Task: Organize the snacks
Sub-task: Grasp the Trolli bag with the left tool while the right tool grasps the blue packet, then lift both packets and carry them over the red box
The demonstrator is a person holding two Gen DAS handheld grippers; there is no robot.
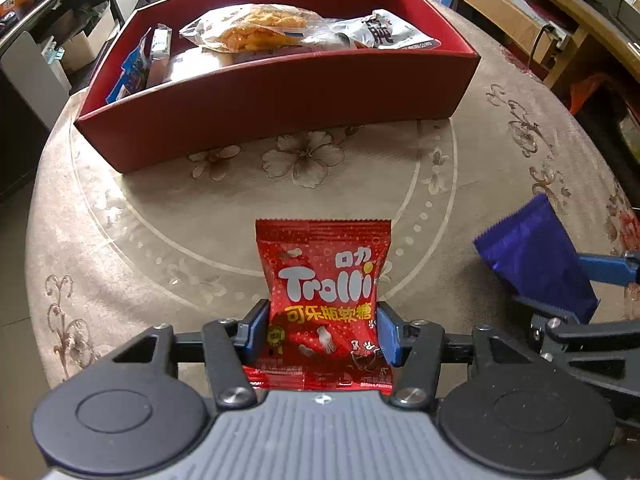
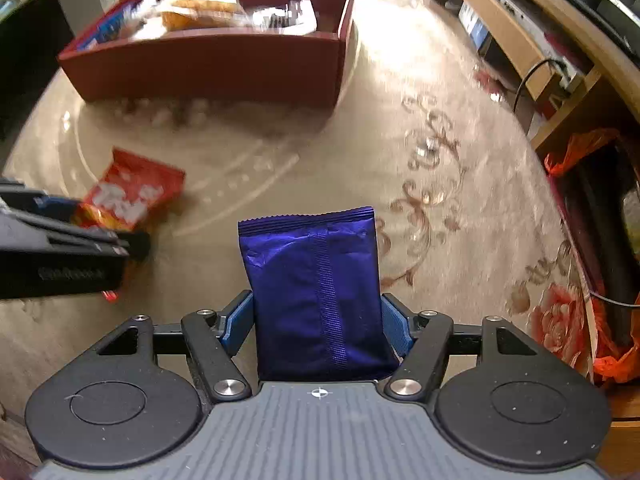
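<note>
A red Trolli gummy packet [image 1: 324, 276] stands between the blue pads of my left gripper [image 1: 322, 312], which is shut on its lower half. In the right wrist view the same red packet [image 2: 132, 194] shows at the left, in the left gripper [image 2: 100, 220]. My right gripper [image 2: 316, 304] is shut on a shiny blue snack packet [image 2: 316, 284], seam side up. That blue packet [image 1: 532, 252] also appears at the right of the left wrist view, tilted. A red open box [image 1: 280, 92] sits at the table's far side, apart from both grippers.
The box holds a clear bag of orange chips [image 1: 248, 28], a white packet [image 1: 384, 34] and a blue packet [image 1: 132, 68] at its left end. The round table has a beige floral cloth [image 1: 160, 208]. Wooden shelves [image 2: 520, 40] and an orange bag [image 2: 576, 148] lie to the right.
</note>
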